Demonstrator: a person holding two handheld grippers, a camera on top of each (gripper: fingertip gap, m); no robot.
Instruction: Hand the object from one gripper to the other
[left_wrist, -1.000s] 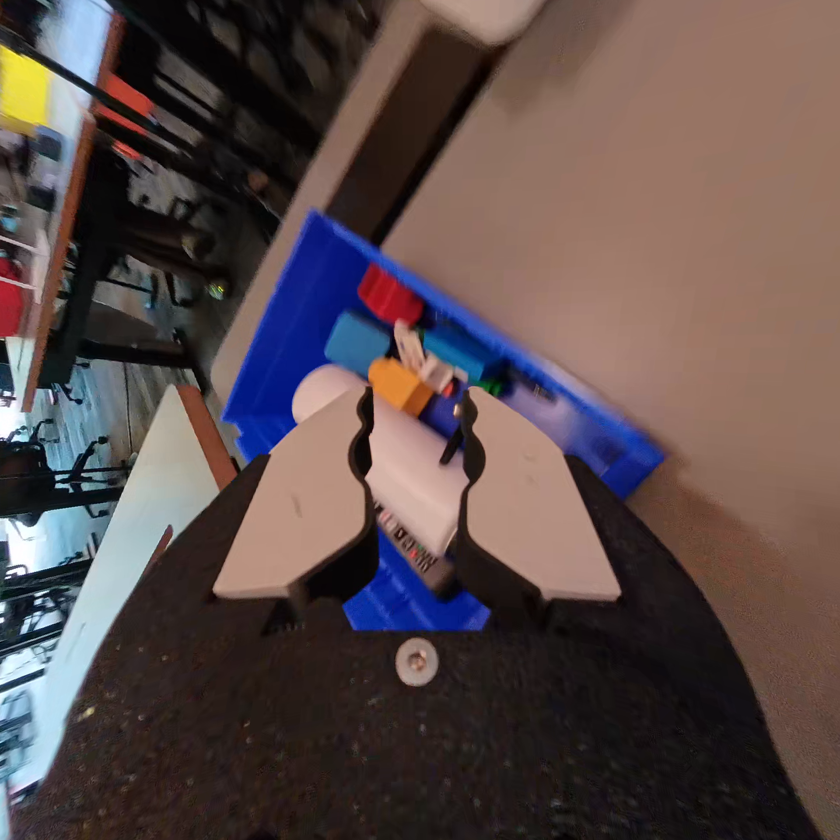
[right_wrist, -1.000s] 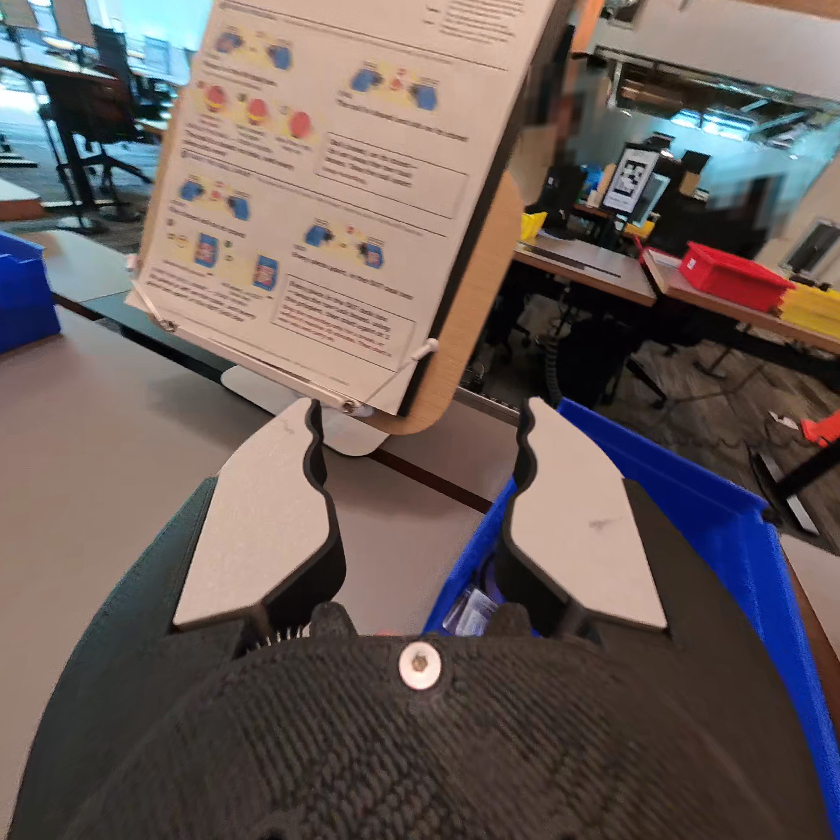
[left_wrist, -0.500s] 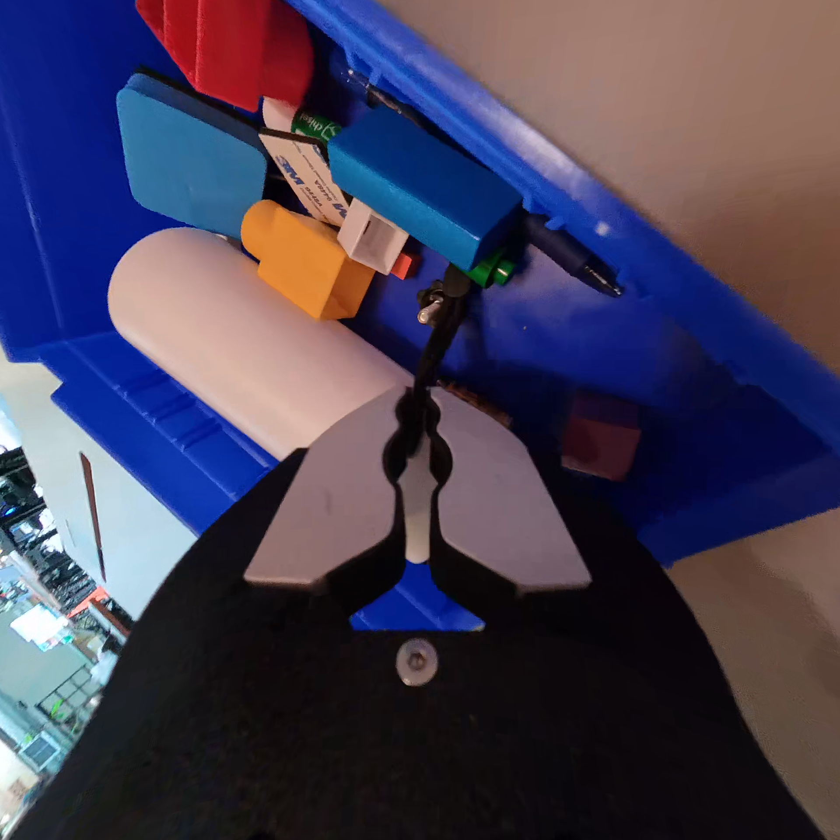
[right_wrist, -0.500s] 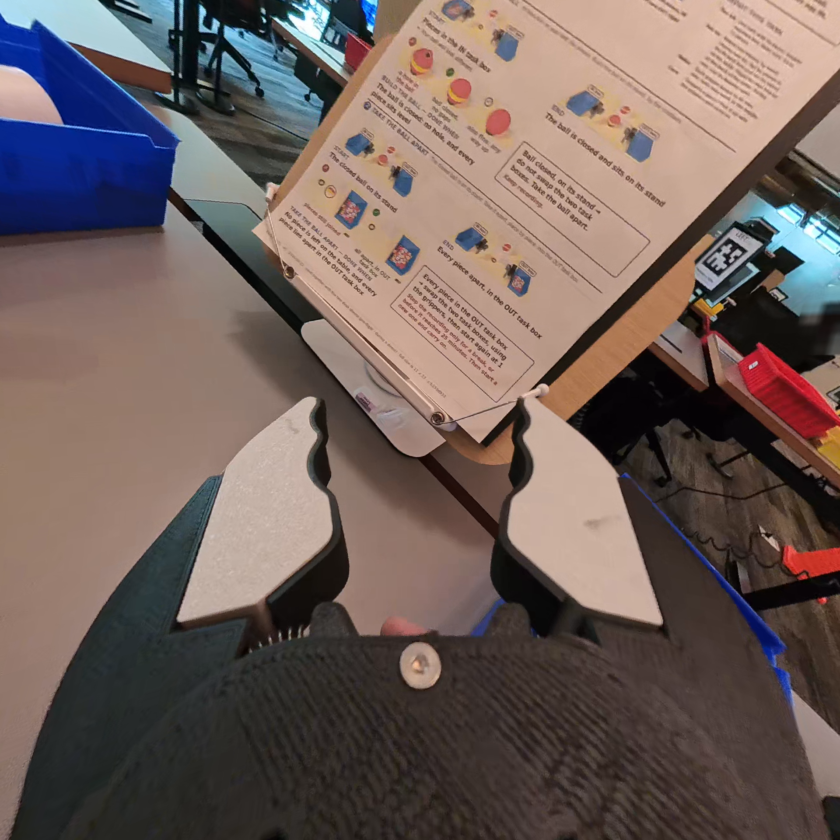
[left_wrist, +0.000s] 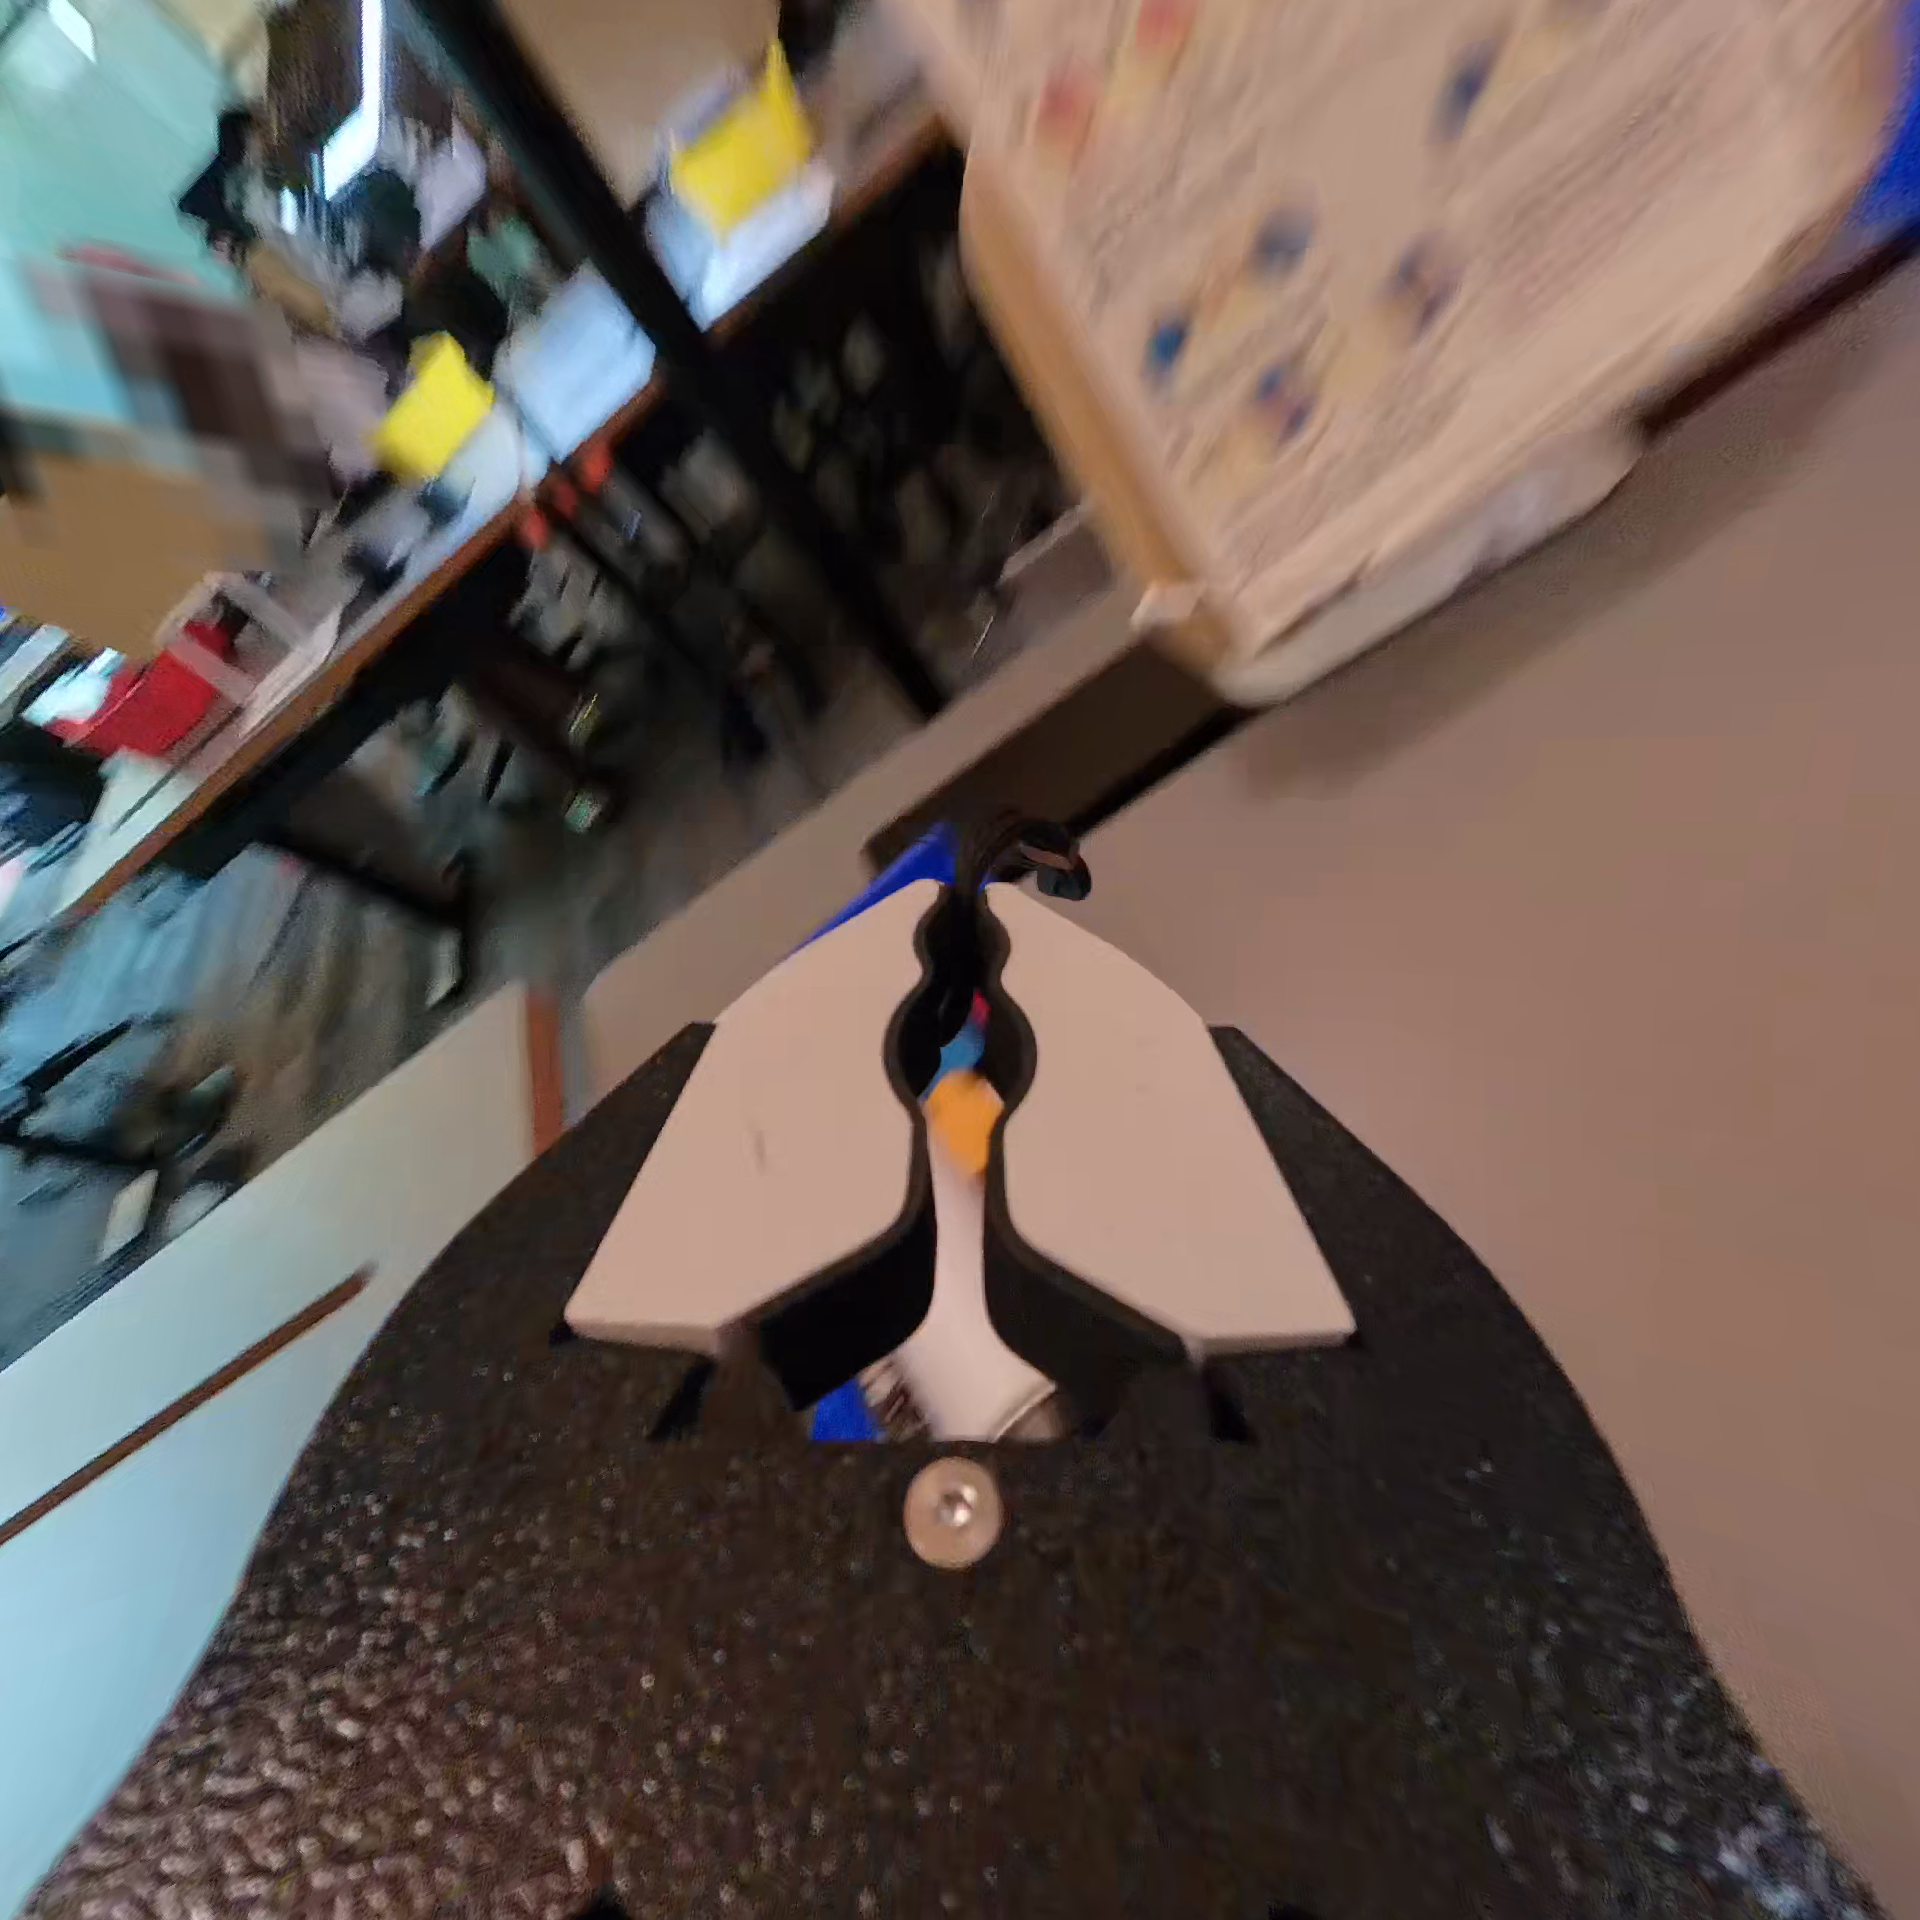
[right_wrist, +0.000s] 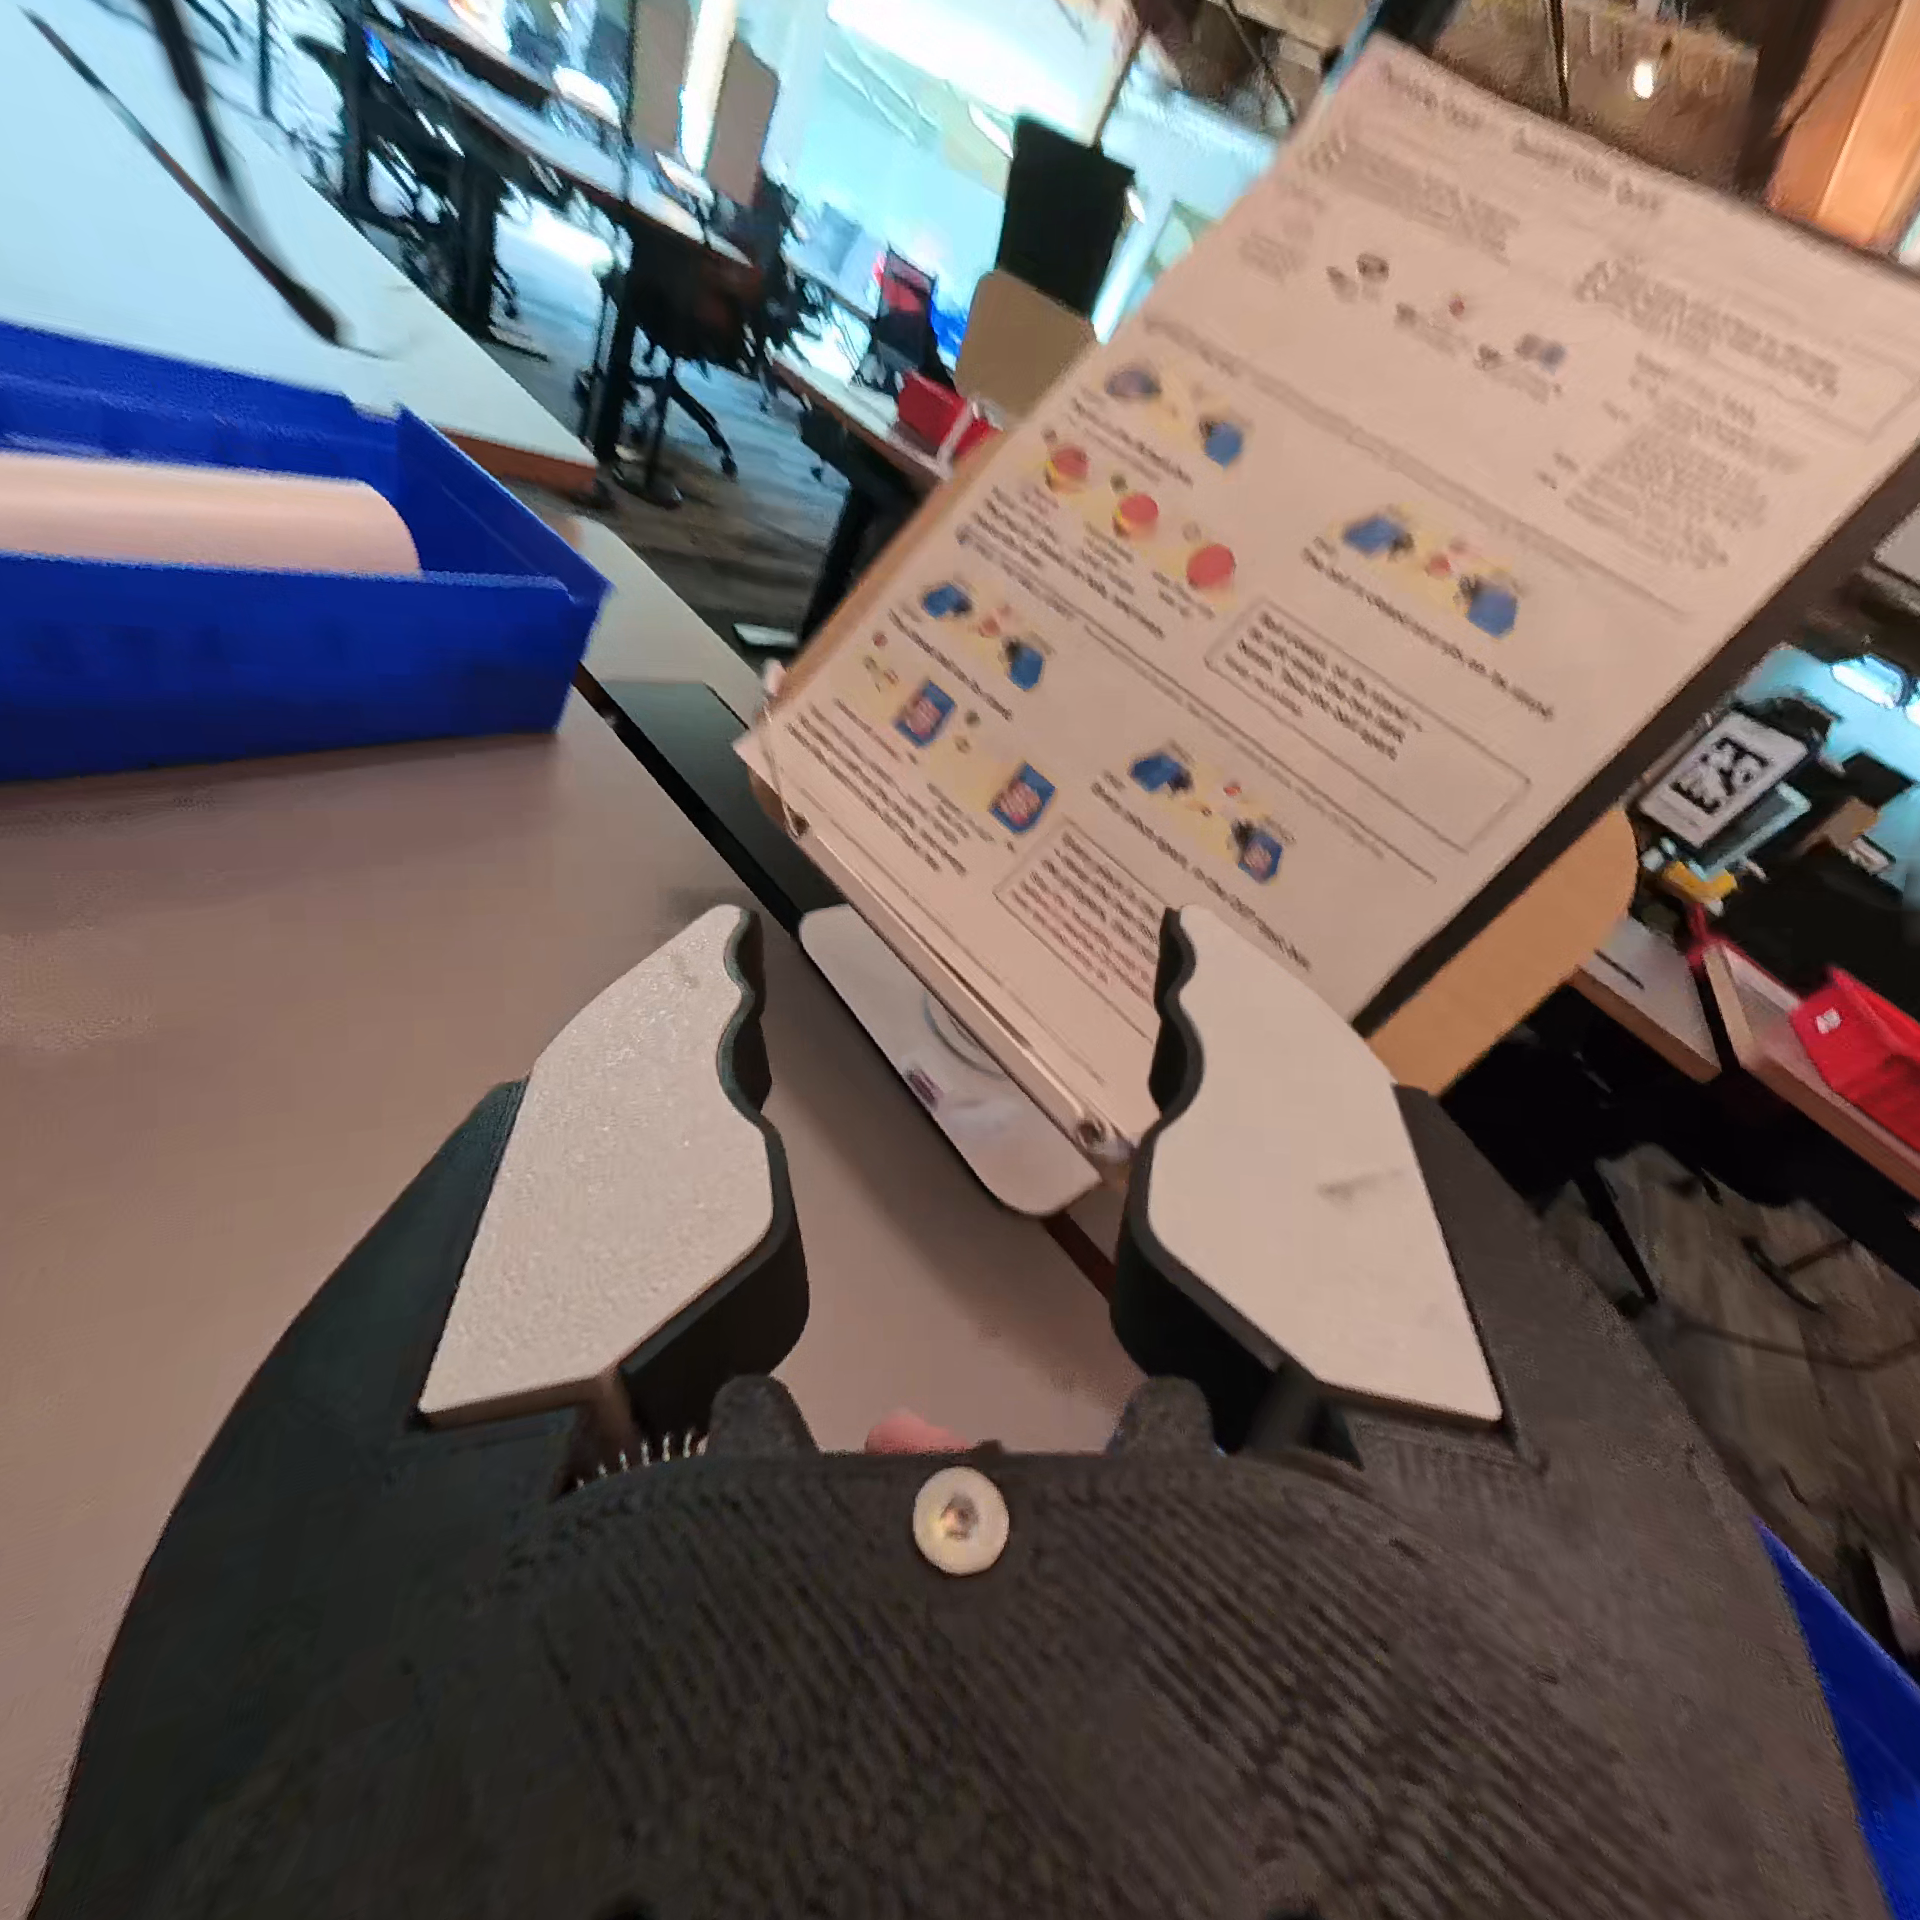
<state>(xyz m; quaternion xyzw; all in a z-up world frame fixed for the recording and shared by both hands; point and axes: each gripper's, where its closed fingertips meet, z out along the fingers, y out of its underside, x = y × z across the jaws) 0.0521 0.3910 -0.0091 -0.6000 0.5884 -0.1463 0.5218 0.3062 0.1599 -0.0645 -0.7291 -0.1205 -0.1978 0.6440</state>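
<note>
— Left wrist view: your left gripper pinched a black cord at its tips, above the bench.
— And your right gripper?
— Spread wide, empty, facing the instruction sheet.

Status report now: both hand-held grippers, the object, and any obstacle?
Left hand-held gripper shut on black cord. Right hand-held gripper open, empty. Instruction board ahead of right.

Light: bright, even indoor — windows glare | Blur: heavy motion smear, left view | Edges: wide-angle bending
</note>
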